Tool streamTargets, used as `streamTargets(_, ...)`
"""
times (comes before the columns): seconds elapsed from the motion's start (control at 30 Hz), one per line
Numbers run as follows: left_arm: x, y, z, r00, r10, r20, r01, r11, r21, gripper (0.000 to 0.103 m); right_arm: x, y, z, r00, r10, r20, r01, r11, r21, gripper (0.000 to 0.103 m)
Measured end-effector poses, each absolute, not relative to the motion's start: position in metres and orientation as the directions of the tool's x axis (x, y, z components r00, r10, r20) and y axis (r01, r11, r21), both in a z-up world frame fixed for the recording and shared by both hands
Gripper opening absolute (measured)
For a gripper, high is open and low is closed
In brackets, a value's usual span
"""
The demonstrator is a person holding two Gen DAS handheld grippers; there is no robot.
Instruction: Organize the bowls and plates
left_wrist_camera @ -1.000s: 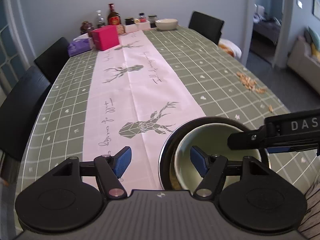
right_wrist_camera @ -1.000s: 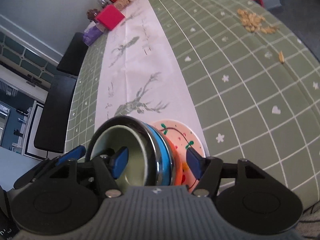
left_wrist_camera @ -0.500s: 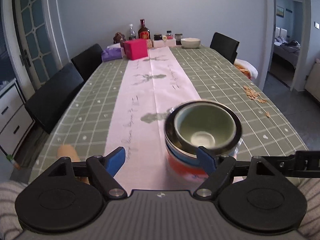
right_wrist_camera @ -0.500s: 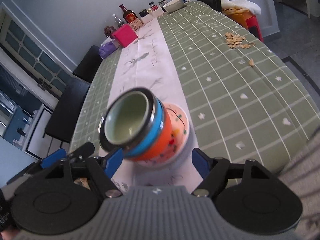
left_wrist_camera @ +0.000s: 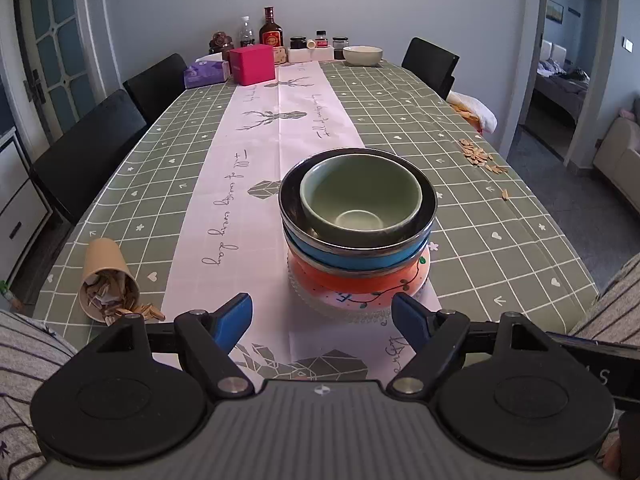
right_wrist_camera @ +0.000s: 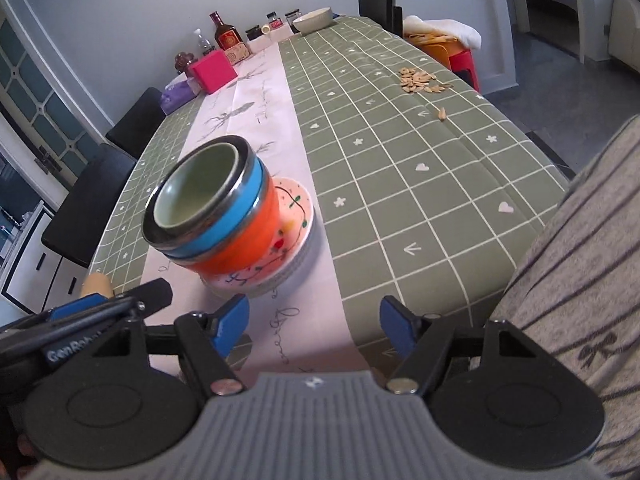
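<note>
Risk, topple: tall nest of bowls on a small plate, liable to tip if nudged at the top rim by either tong; judged, not seen.
Risk, slide: green bowl (left_wrist_camera: 360, 200) sitting loose and off-centre inside the steel bowl (left_wrist_camera: 358, 216), towards 12 o'clock; likely to rattle or shift under a sideways knock.
Risk, cloth: stack resting on the pale runner (left_wrist_camera: 256, 168) over the green checked tablecloth (left_wrist_camera: 480, 216); a snag on the runner could drag everything along.
Risk, spill: tipped paper cup (left_wrist_camera: 106, 278) at 8 o'clock of the stack, seed husks already spilling from its mouth; well apart, yet within a careless sweep of the left side.
Left gripper (left_wrist_camera: 322, 322): spread wide, nothing between the blue pads, hanging short of the stack at its 6 o'clock.
Right gripper (right_wrist_camera: 314, 326): jaws closing slightly but apart, nothing between them; stack up at 11 o'clock, clear of both pads.
Stack, place: near end of the table, on the runner, just ahead of both tongs.
Stack, look: bottom to top, clear ribbed glass plate (left_wrist_camera: 340, 312), white plate with painted vine (right_wrist_camera: 296, 216), orange bowl (right_wrist_camera: 244, 248), blue bowl (right_wrist_camera: 236, 216), steel bowl, green bowl innermost.
Stack, condition: upright, roughly concentric, empty inside, glossy.
Far end: cream bowl (left_wrist_camera: 363, 55) alone at 12 o'clock beside bottles and jars, not yet gathered in.
Loose seeds (right_wrist_camera: 420, 80): scattered at 2 o'clock, well apart from the stack.
</note>
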State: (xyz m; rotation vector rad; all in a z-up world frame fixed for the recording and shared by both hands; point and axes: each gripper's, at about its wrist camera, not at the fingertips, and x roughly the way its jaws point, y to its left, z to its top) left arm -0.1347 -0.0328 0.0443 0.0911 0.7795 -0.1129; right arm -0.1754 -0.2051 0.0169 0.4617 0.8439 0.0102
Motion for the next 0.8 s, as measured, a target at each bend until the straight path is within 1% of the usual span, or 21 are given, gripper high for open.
streamTargets(0.1,-0.1317,-0.0323,0.0421,0.696,-0.053,-0.716,0.116,0.992,0.039,0.093,-0.1741,-0.2021,0.0169,0.672,0.19,-0.716,0.164,0.904,0.394,0.071)
streamTargets(0.2,-0.1283,-0.0295,0.0421,0.683,-0.071,-0.727,0.112,0.994,0.009,0.093,-0.1719,-0.2016,0.0174,0.671,0.203,-0.713,0.148,0.906,0.397,0.071)
streamTargets(0.43,-0.1289,-0.0296,0.0438,0.704,-0.077,-0.706,0.115,0.993,0.007,0.093,-0.1699,-0.2031,0.0198,0.682,0.203,-0.702,0.145,0.904,0.402,0.072)
streamTargets(0.6,-0.1322,-0.0321,0.047,0.739,-0.046,-0.672,0.101,0.994,0.044,0.093,-0.1707,-0.2006,0.0193,0.679,0.216,-0.701,0.133,0.904,0.407,0.072)
streamTargets(0.8,-0.1307,-0.0316,0.0455,0.727,-0.052,-0.685,0.103,0.994,0.034,0.093,-0.1717,-0.2012,0.0186,0.678,0.218,-0.702,0.137,0.9,0.413,0.072)
